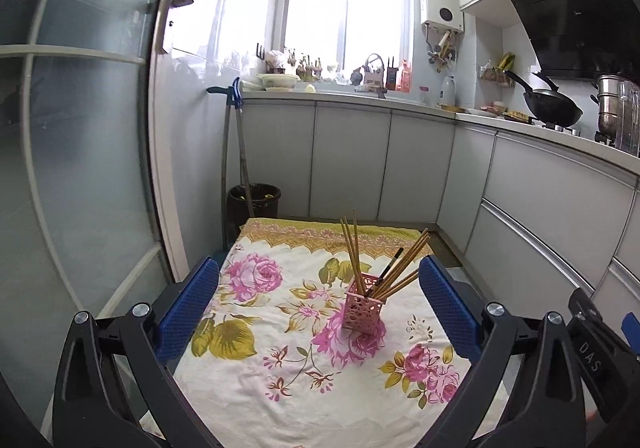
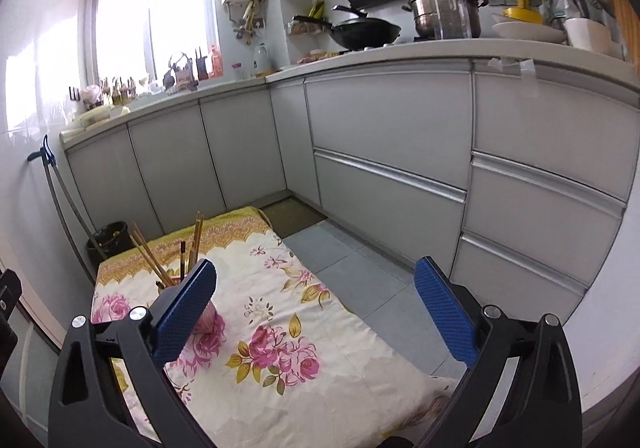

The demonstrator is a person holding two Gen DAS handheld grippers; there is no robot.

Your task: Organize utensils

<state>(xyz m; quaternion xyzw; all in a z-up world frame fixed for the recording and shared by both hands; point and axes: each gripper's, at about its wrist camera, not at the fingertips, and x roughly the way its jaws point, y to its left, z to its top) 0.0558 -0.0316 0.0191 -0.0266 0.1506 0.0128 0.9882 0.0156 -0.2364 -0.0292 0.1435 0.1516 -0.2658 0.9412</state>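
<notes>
Holder (image 1: pixel 363 306) pink, chopsticks (image 1: pixel 354 252) inside | probably mostly hidden behind right tool (image 2: pixel 316 308) | left tool (image 1: pixel 320 308): both wide open, empty

Lettering on black gripper part (image 1: pixel 592 354): "DAS" (white capitals, running sideways at the right edge of the left wrist view)
Water heater (image 1: pixel 442 0): round display, nothing legible
Right wrist view: no readable text

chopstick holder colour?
Pink, with lattice cut-out walls; shows best in the left wrist view.
</notes>
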